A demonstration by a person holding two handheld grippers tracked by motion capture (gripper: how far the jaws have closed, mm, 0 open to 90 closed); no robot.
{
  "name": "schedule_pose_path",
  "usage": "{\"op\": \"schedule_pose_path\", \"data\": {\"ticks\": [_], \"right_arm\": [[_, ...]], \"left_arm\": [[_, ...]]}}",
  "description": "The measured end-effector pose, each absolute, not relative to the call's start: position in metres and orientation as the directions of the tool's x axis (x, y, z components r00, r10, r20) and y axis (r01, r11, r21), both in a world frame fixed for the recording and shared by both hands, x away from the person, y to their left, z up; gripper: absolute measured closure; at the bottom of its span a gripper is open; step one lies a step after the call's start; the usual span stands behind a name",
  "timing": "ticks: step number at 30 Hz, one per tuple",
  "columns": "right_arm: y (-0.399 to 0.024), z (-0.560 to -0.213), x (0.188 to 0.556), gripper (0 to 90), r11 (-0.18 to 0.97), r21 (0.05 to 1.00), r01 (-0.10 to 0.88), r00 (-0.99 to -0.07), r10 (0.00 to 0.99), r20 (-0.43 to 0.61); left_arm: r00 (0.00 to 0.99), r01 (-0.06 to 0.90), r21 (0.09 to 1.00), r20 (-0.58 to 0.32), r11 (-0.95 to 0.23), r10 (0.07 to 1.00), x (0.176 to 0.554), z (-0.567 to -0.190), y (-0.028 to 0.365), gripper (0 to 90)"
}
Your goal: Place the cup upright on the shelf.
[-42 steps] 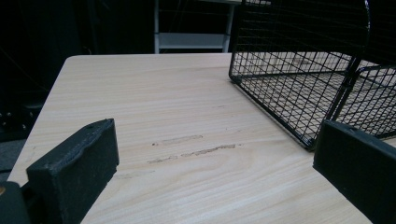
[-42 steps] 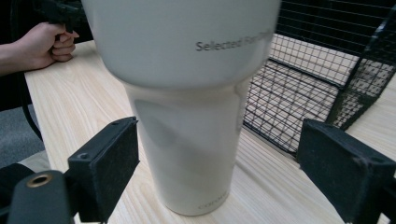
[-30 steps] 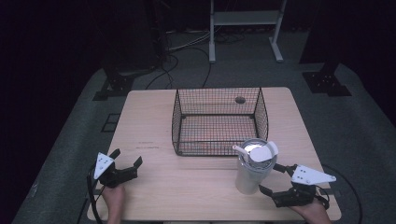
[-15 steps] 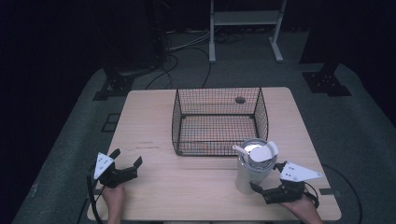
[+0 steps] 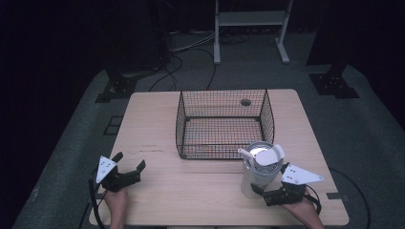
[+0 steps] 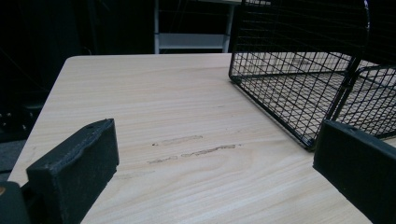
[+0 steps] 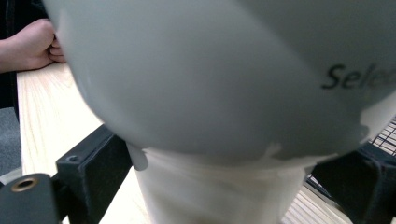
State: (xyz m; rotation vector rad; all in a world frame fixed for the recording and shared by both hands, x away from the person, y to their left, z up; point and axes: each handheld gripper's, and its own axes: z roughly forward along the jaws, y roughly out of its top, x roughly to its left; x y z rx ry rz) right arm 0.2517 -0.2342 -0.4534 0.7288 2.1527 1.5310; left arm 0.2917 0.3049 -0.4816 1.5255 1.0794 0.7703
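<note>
Your right claw [image 5: 260, 191] sits at lower right of the high view, jaws apart on either side of the white cup [image 5: 258, 172], low on its body; whether the pads touch the wall yet cannot be told. The cup stands upright on the worktop [image 5: 200, 191], just in front of the near right corner of the wire basket [image 5: 222, 121]. In the right gripper view the cup [image 7: 210, 112] looms between the jaws, with a wider lidded top above a narrower lower body.

The cup carries a lid and a white straw-like piece poking up at the rim. Judged as thin-walled plastic or paper: light, smooth, apt to dent under hard squeeze, and top-heavy if it holds liquid. Contents not visible.

Take hold on the narrower lower body, below the flare, so the wider top stops it slipping down. Close gently and keep it upright.

Your left claw [image 5: 129, 167] rests at lower left, jaws apart and holding nothing, well apart from the cup; its own view looks across bare worktop [image 6: 187, 140] toward the basket [image 6: 299, 79].
</note>
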Motion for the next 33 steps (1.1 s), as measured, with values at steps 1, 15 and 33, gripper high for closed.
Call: {"op": "schedule_pose_path", "data": {"ticks": [1,15,33], "right_arm": [[-0.2338,-0.4535,0.2517,7.8,0.264,0.947,0.183,-0.784,0.62,-0.022],[-0.2286,-0.4549,0.2567,7.0,0.252,0.954,0.161,-0.786,0.617,-0.03],[-0.2256,-0.4545,0.2576,8.0,0.253,0.955,0.154,-0.783,0.621,-0.038]], "left_arm": [[0.383,0.236,0.972,-0.068,-0.026,0.921,0.2917,-0.4816,0.305,0.0],[0.382,0.235,0.972,-0.069,-0.025,0.921,0.2917,-0.4816,0.305,0.0],[0.382,0.237,0.971,-0.071,-0.023,0.921,0.2917,-0.4816,0.3052,0.0]]}}
